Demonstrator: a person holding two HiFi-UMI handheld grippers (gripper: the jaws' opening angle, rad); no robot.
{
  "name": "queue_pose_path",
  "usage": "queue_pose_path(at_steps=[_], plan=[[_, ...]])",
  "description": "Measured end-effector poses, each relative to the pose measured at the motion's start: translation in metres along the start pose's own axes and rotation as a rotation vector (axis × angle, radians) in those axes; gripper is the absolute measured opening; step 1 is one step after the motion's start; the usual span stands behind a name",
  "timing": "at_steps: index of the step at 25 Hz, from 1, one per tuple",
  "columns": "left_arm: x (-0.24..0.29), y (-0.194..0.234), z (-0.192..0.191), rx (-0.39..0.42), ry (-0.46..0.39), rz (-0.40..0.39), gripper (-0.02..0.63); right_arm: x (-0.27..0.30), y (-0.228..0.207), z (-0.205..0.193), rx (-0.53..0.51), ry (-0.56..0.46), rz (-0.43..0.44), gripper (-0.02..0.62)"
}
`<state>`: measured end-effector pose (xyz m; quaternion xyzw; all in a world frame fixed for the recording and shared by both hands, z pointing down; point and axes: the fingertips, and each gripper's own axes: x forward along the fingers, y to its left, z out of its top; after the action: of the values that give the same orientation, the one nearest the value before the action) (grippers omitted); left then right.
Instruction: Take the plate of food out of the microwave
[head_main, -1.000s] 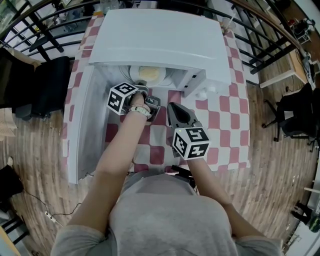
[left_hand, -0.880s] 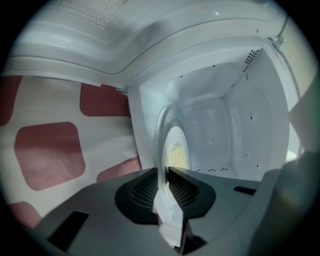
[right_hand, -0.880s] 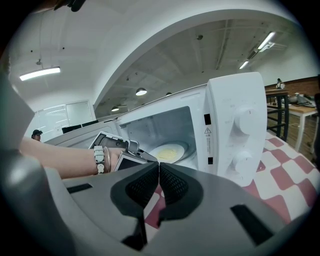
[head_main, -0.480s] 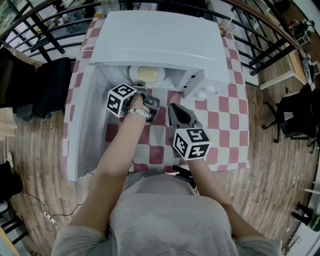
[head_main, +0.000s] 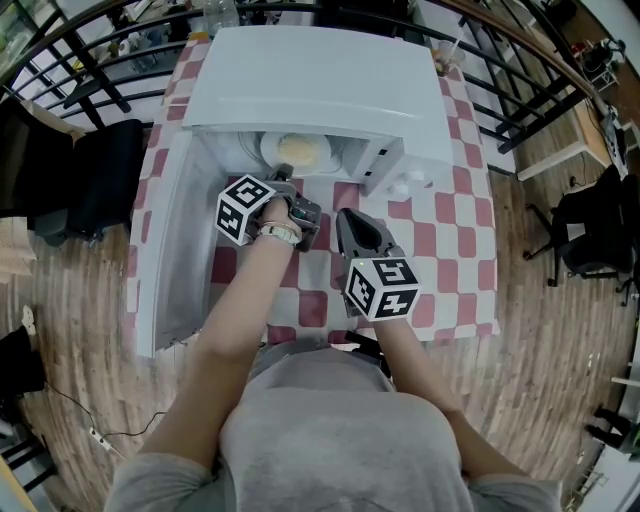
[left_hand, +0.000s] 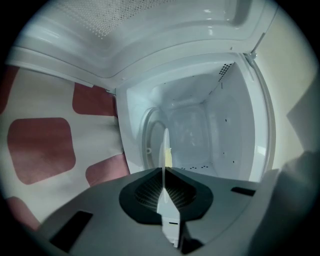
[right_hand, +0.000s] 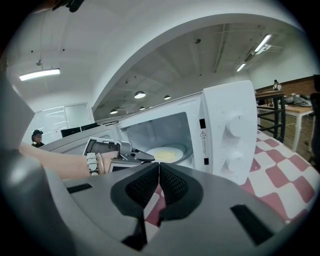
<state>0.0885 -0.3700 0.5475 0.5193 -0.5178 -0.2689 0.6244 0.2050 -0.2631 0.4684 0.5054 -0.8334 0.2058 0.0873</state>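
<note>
A white plate of pale yellow food (head_main: 300, 150) sits inside the open white microwave (head_main: 320, 80). My left gripper (head_main: 283, 172) reaches into the doorway, turned on its side, and is shut on the plate's near rim. In the left gripper view the plate (left_hand: 164, 150) shows edge-on, pinched between the dark pads of that gripper (left_hand: 164, 170). The right gripper view shows the plate (right_hand: 165, 154) with the left gripper (right_hand: 150, 158) at its edge. My right gripper (head_main: 345, 215) (right_hand: 158, 165) hovers over the table in front of the microwave, shut on nothing.
The microwave door (head_main: 170, 250) hangs open to the left, beside my left forearm. The control panel with two knobs (right_hand: 232, 135) is right of the cavity. A red-and-white checked tablecloth (head_main: 440, 240) covers the table. Black railings (head_main: 520, 90) and chairs surround it.
My left gripper has edged a little forward and right at the microwave's mouth, over the plate's rim. The right gripper has stayed put.
</note>
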Motion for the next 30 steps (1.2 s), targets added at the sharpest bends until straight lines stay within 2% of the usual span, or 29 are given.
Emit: queue_pose_path(at_steps=[23,30], plan=[[-0.042,-0.016,-0.013,0.007,0.019,-0.100,0.015,-0.023,0.022,0.007,-0.056,-0.079,-0.011,0.026],[-0.064,-0.019,-0.014,0.016,0.018,-0.136,0.015,-0.038,0.040,0.006,-0.094,-0.118,0.003,0.026]])
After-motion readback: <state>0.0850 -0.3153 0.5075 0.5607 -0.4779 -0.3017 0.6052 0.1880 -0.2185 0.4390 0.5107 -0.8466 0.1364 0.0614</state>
